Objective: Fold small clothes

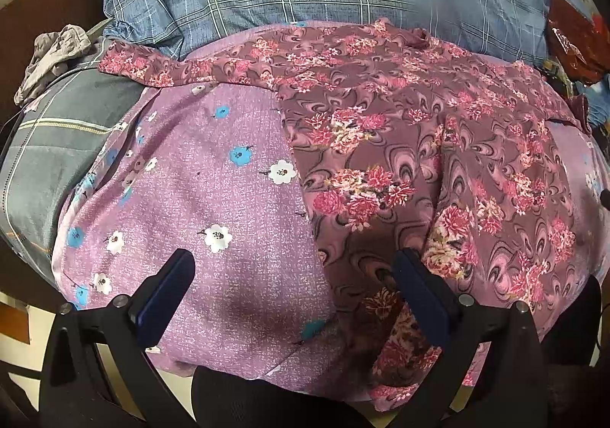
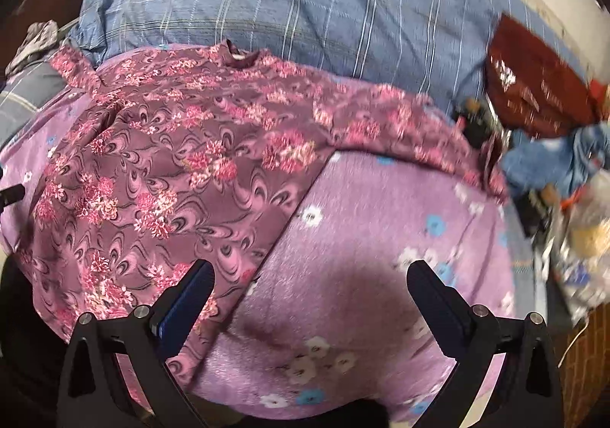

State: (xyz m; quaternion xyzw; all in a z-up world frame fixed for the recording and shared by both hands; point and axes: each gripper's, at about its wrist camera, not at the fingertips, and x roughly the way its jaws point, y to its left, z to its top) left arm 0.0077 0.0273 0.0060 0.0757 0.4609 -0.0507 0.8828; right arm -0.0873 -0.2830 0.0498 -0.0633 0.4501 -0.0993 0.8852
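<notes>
The maroon floral garment lay spread flat on the lilac flowered sheet of the bed, neckline at twelve o'clock, hem toward six, its long axis running away from both tools. The left hand-held gripper hovered with jaws apart, empty, the garment's straight side edge passing between its fingers. The right hand-held gripper, equally spread and empty, had the opposite edge at its ten o'clock. Neither seemed clearly nearer.

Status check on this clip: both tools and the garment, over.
Left tool open, empty. Right tool open, empty. Floral top spread flat on the purple flowered sheet, sleeves out, unfolded. Nothing lying on it.
</notes>
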